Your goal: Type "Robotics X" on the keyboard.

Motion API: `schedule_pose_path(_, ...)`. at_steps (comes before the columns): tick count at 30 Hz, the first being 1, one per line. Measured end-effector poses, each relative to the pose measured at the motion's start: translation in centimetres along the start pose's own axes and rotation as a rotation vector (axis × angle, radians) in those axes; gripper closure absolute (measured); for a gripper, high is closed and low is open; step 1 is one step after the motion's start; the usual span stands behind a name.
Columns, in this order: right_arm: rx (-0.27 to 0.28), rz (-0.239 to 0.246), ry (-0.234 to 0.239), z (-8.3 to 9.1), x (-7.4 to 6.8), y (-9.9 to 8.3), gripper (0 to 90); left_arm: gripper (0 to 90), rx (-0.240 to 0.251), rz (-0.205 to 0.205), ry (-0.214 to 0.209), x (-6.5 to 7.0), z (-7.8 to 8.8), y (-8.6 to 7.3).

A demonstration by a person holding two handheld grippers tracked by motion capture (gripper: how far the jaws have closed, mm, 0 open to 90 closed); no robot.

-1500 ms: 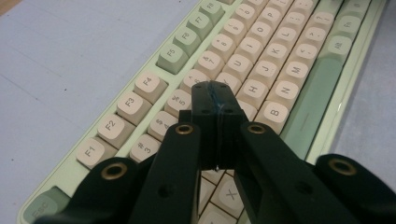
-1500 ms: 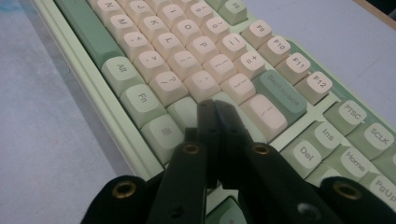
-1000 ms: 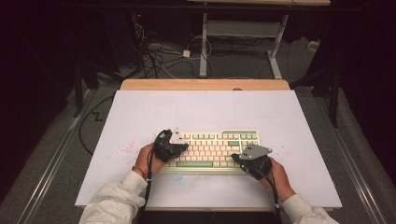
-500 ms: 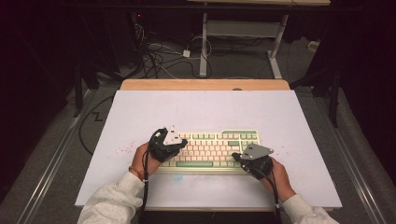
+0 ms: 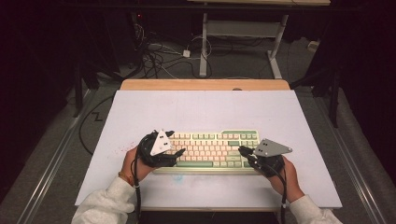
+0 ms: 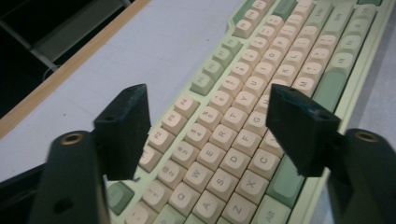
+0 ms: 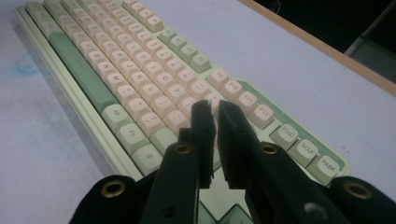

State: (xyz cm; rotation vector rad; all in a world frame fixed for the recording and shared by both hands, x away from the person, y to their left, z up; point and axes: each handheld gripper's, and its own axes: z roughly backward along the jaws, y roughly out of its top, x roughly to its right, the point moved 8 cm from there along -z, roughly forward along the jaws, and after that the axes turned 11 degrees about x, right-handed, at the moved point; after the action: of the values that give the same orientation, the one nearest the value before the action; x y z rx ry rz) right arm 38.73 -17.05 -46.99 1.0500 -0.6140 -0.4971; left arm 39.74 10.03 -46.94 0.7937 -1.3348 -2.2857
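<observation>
Resting flat on the white surface [image 5: 196,112], near its front edge, the keyboard [image 5: 212,149] lies between both hands. Left claw [image 6: 208,123] hovers over its letter keys, jaws just opened wide, nothing between. Right claw [image 7: 215,116] hovers over its other end, jaws nearly together, empty.

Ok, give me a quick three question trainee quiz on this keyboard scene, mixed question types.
1. True or false: the left gripper has its jaws spread apart above the keyboard.
2. The right gripper hovers over which end of the keyboard? A) the function-key end B) the letter Q end C) off the board entirely
3. What colour is the long space bar?

Key: 1 true; the jaws have just been opening, with nothing between them. 2 A. 3 green.
</observation>
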Motion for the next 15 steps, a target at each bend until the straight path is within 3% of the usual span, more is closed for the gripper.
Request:
schedule_pose_path(4, 0.011, -0.003, 0.002, 0.2, 0.0, 0.2, 80.1, 19.0, 0.028, 0.009, 0.046, -0.4, 1.1, -0.6)
schedule_pose_path(6, 0.019, -0.005, 0.002, 0.2, -0.1, 0.4, 68.4, 18.9, 0.038, 0.013, 0.063, -0.6, 1.7, -1.0)
schedule_pose_path(15, 0.048, -0.011, -0.006, 0.2, -0.3, 0.8, 40.0, 17.1, 0.04, 0.027, 0.082, -0.3, 3.6, -3.1)
